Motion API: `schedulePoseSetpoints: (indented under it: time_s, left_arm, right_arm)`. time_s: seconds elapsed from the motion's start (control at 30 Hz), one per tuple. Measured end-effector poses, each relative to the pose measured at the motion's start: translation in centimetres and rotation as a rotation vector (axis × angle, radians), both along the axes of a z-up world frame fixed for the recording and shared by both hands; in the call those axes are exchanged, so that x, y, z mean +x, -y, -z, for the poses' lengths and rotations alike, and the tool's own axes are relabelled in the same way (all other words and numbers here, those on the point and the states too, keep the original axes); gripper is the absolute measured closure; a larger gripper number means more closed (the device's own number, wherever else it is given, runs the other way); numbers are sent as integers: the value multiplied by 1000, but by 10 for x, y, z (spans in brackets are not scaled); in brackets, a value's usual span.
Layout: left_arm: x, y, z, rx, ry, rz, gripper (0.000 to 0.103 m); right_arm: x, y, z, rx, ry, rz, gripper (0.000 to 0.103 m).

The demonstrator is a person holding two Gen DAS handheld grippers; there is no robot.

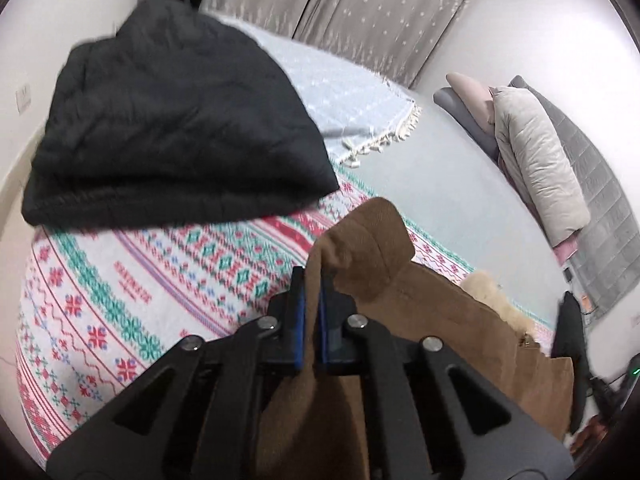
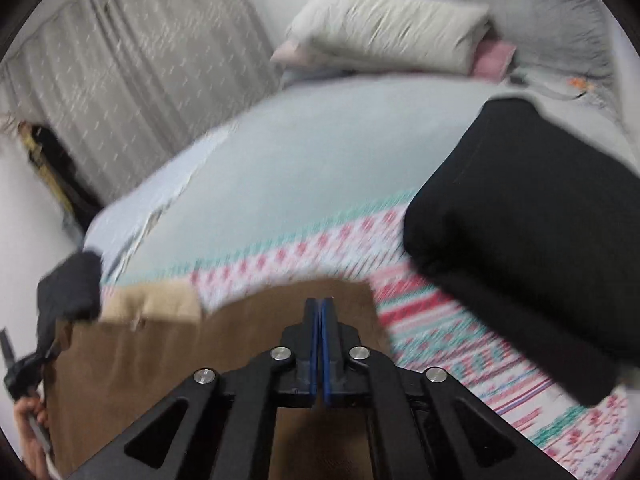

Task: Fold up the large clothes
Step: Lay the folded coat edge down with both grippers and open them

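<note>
Bedroom scene: we've got a bed [image 1: 440,184] with a snowflake-pattern blanket [image 1: 132,280] spread over its near part. On that blanket lies a folded black garment [image 1: 176,128]. The brown coat [image 1: 420,320] is at the near edge of the blanket, lifted off it. Our left tongs [image 1: 312,280] are clamped on a fold of the coat's fabric. Our right tongs [image 2: 321,308] are pressed together at the coat's upper edge, looks like they're pinching it. Pillows [image 2: 396,28] sit beyond the blanket, by the curtains [image 2: 140,88].
</note>
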State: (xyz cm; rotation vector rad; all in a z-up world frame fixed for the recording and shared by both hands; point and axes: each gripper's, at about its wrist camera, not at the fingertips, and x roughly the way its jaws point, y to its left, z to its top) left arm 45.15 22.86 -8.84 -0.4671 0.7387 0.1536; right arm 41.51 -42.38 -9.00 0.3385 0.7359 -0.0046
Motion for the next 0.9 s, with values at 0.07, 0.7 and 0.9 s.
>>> schedulePoseSetpoints:
  time_s: [0.07,0.7,0.9]
  left_arm:
    - [6,8,12,64,-48,3,96]
    - [-42,12,-28,53,11,-14,46]
    - [-96,76,-66,168,46,195,29]
  right_arm:
    - [1,0,5,4,-18,-4,103]
    - [2,-29,36,-32,-185,-51,79]
    - [-49,-62,5,-131,-156,-146,55]
